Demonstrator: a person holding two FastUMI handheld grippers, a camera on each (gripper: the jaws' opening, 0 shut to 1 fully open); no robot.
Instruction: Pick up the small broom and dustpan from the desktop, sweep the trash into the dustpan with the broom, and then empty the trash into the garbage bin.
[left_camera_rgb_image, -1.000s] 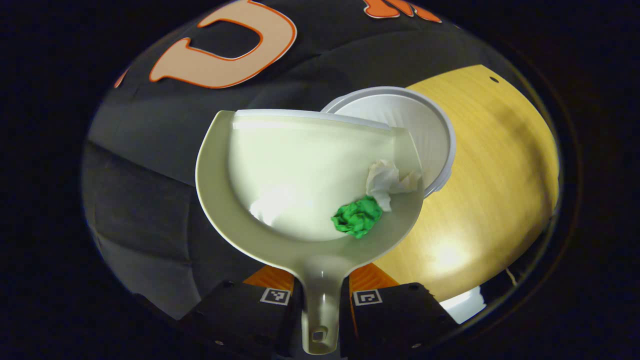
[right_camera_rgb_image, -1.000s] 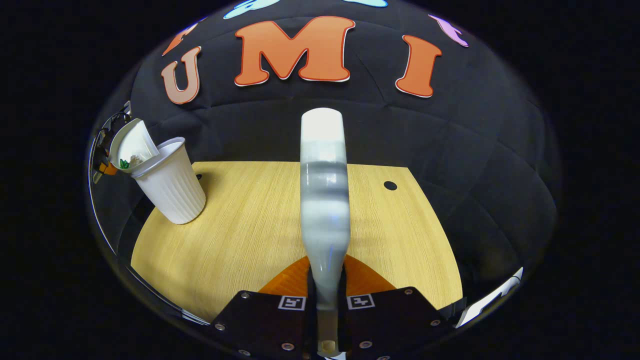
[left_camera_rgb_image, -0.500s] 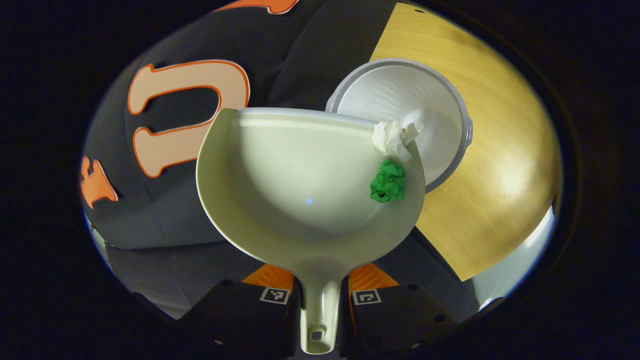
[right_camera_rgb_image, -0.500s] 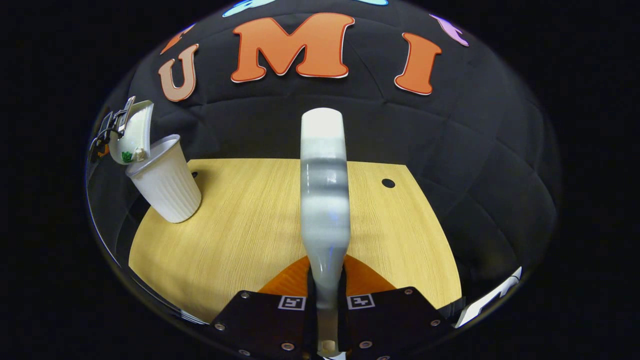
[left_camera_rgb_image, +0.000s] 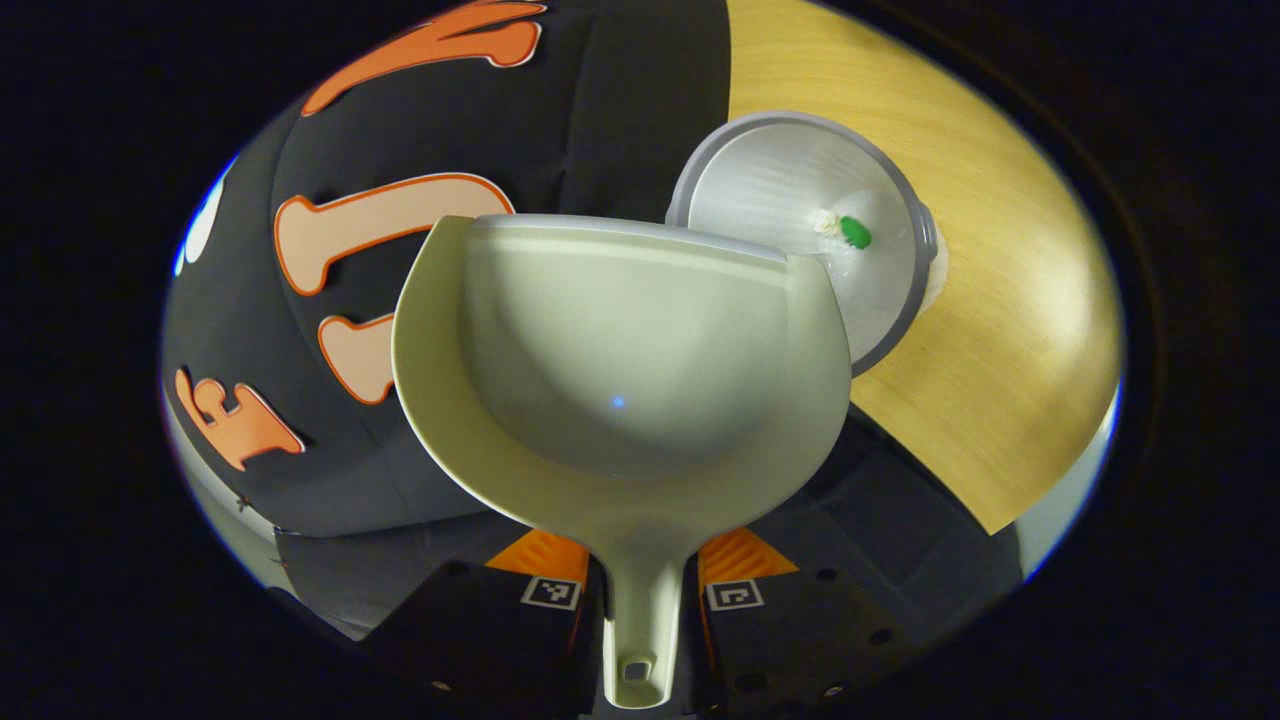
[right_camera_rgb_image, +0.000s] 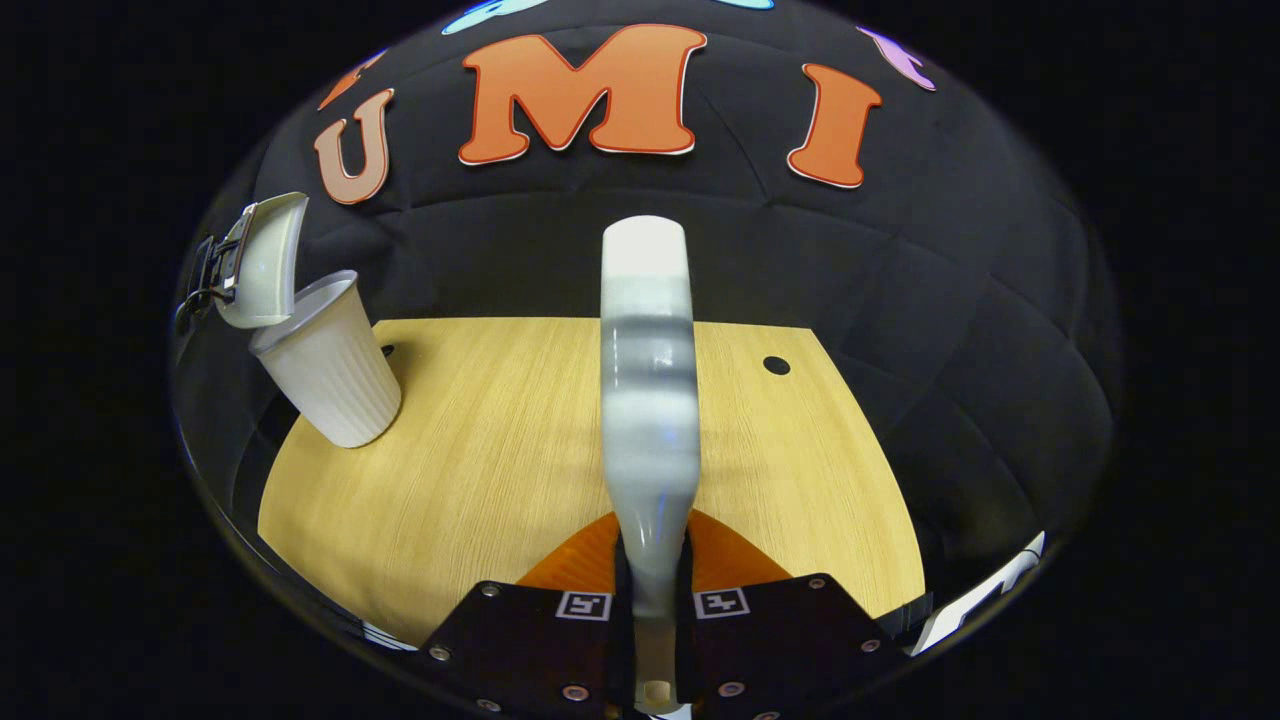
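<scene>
Left gripper view: left gripper (left_camera_rgb_image: 640, 610) at 6 o'clock, both fingers pressed on the dustpan (left_camera_rgb_image: 620, 380) handle, no gap either side. Pan fills the centre, scoop facing the camera, pan bare inside. Its lip at 1 o'clock overlaps the rim of the bin (left_camera_rgb_image: 800, 215), a white ribbed cup seen from above at 1 o'clock. Inside the bin, against the far-right wall: green scrap (left_camera_rgb_image: 855, 232) touching a white paper wad (left_camera_rgb_image: 828, 222) just on its left. Bin stands on the wood desk (left_camera_rgb_image: 1000, 300), which runs from 12 to 4 o'clock; booth cloth takes the left half. Right gripper view: right gripper (right_camera_rgb_image: 655, 610) at 6 o'clock, fingers closed on the broom (right_camera_rgb_image: 650, 400) handle, which comes out between them. Broom stands straight up through the frame centre toward 12 o'clock, its pale head end over the cloth; its bristles can't be made out. Desk (right_camera_rgb_image: 480, 450) spreads below and behind it, with two dark holes near the back edge at 11 and 1 o'clock. At 9–10 o'clock: bin (right_camera_rgb_image: 330, 375) upright near the desk's back-left corner, dustpan (right_camera_rgb_image: 265, 260) tipped steeply over its mouth, lower lip at the rim, left gripper (right_camera_rgb_image: 205, 280) behind the pan on its left. Whether pan and rim actually touch I can't tell.
</scene>
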